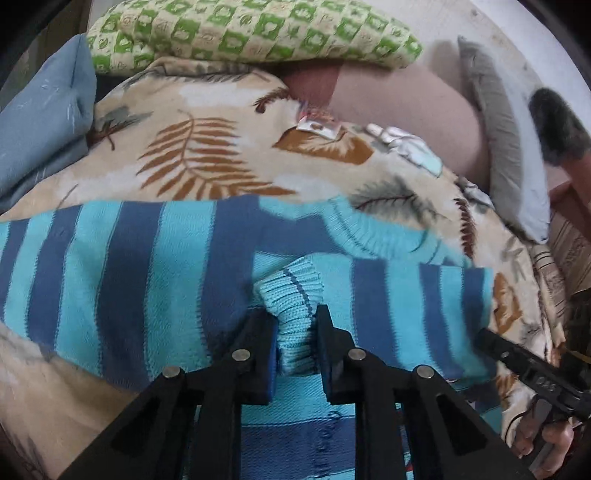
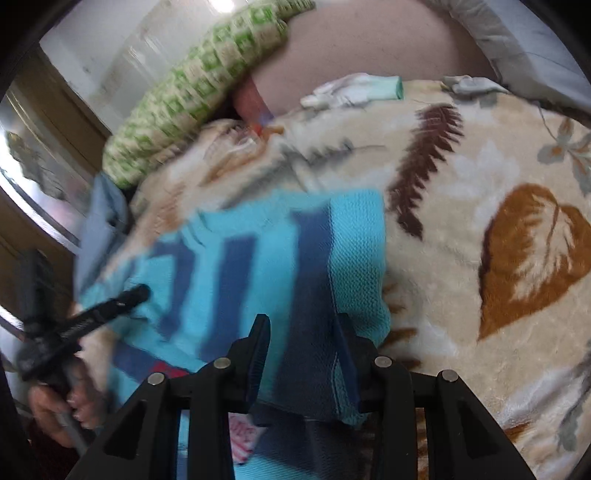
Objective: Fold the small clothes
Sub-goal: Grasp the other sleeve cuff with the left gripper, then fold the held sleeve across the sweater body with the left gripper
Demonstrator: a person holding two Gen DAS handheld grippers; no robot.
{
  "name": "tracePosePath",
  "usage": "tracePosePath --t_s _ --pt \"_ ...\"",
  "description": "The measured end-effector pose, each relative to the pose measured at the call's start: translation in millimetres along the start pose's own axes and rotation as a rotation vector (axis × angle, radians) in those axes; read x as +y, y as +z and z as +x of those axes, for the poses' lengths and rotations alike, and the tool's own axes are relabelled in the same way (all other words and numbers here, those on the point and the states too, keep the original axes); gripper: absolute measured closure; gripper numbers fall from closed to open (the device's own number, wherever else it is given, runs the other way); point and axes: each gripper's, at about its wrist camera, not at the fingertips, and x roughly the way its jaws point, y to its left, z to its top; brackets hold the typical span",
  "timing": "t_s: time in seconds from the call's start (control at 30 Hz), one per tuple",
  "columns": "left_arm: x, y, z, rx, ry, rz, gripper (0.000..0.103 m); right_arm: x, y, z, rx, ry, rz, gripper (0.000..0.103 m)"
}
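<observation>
Nearest you, your left tongs [image 1: 295, 332] pinch the ribbed turquoise cuff [image 1: 291, 295] of the striped knit sweater [image 1: 147, 266], its ribbing bunched between the black fingers. Your right tongs [image 2: 301, 343] are pressed onto a doubled dark-blue edge of the same sweater [image 2: 266, 258]; a red-and-white label shows just below that grip. You seem to be mid-fold, bringing a sleeve and one side in over the body. The next move calls for laying both held parts flat across the stripes, then letting go without dragging the loose knit.

The sweater lies on the bed, spread on a plush, cream blanket [image 2: 480, 221] printed with brown leaves. Beyond it, near the blanket's far edge, lie small white garments [image 2: 351, 92], then a green-checked pillow [image 1: 240, 33] and a grey-blue cushion [image 1: 40, 122].
</observation>
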Motion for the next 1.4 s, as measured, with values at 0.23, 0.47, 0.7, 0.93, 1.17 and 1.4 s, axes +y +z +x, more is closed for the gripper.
tracePosePath --t_s 0.23,0.47,0.7,0.93,1.17,1.4 --pt "22.1 1.1 -40.9 -0.088 0.08 -0.06 0.078 8.5 9.0 -21.7 -0.087 0.063 -0.007 0.063" --pt "111.9 -18.7 -99.9 -0.181 0.243 -0.289 0.068 27.5 -0.6 -0.5 0.014 0.076 -0.07 0.063" --pt "243.6 -60.2 -163.6 -0.206 0.324 -0.729 0.049 44.5 -11.2 -21.1 -0.023 0.218 -0.072 0.06" --pt "280.3 -50.7 -155.9 -0.149 0.137 -0.833 0.042 67.2 -28.0 -23.6 -0.008 0.217 -0.152 0.058" --pt "297.3 -32.5 -115.7 -0.131 0.102 -0.965 0.035 51.1 -20.8 -25.8 -0.03 0.208 -0.108 0.058" --pt "285.8 -7.8 -106.8 -0.176 0.12 -0.885 0.031 48.2 -17.6 -22.5 -0.029 0.202 -0.1 0.058"
